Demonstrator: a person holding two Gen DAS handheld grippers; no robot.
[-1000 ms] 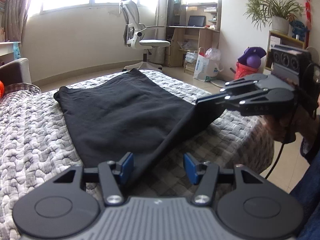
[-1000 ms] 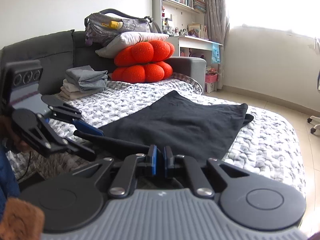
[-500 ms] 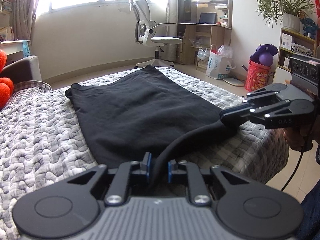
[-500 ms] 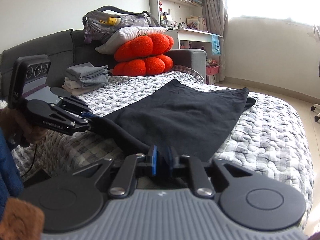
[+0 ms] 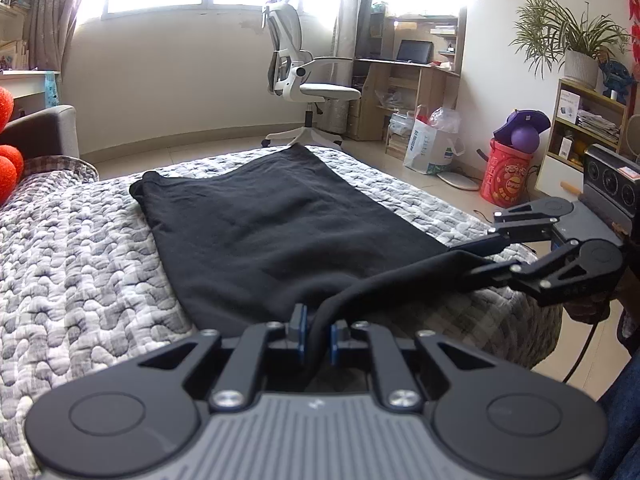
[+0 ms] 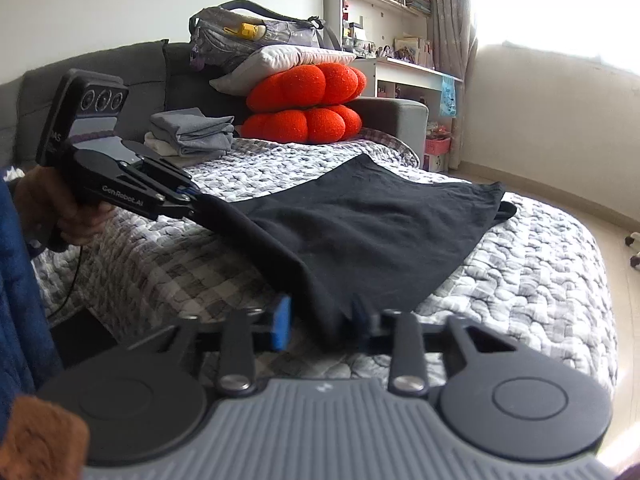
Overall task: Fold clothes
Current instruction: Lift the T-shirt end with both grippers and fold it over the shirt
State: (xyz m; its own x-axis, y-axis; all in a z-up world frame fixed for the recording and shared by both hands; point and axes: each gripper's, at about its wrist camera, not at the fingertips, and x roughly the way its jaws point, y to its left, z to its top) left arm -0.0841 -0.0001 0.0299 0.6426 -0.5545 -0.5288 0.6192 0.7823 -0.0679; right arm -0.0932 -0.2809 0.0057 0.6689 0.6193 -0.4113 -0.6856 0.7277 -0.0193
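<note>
- The black cloth (image 5: 280,236) lies flat on the bed (image 5: 80,264).
- The left gripper (image 5: 316,334) has its fingers clenched on the cloth's near edge.
- The right gripper (image 6: 320,322) has been closing its fingers; they are not yet pressing the cloth corner between them.

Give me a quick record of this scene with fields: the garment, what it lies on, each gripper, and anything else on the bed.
garment: black cloth, mostly flat, near edge lifted
surface: bed with a grey quilt
left gripper: jaws have just been closing; now shut on the cloth's near edge
right gripper: jaws have just been closing, cloth between them, one blue pad clear of it
also on bed: folded clothes, stacked at the far end
</note>
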